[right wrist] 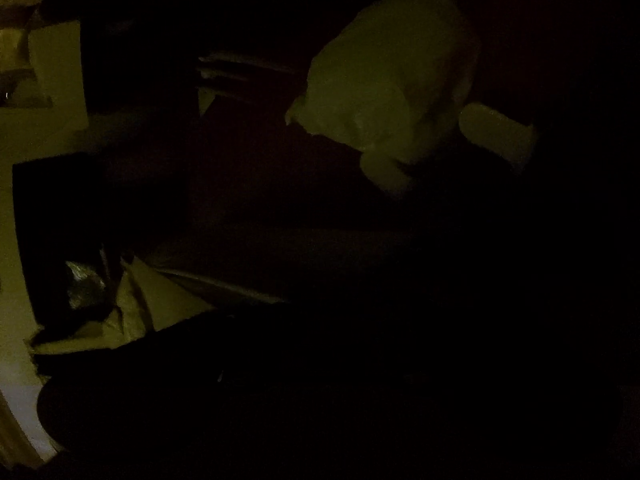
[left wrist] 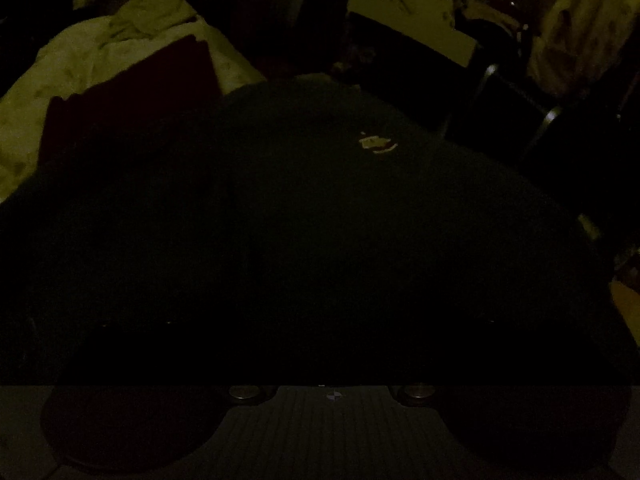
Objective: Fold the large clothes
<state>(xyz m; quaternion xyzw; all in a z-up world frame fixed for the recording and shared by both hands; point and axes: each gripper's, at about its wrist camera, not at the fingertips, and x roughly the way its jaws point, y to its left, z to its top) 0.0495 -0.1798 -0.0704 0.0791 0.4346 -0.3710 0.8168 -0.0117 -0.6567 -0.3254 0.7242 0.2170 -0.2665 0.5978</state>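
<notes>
My left gripper (left wrist: 326,360) is lost in darkness, so I cannot tell how its jaws stand. The dark green garment (left wrist: 304,208), soft and matte with a small pale emblem (left wrist: 376,143), lies mounded before it. Behind it lie crumpled pale bedclothes (left wrist: 100,52). My right gripper's jaws are pressed nearly together, too dark to see.

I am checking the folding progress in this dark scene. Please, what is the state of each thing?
dark garment: spread out, small pale logo facing up.
pale bedding: crumpled, in a heap behind the garment.
dark red cloth: lying against the bedding.
left gripper: fingers too dark to tell.
right gripper: shut.
</notes>
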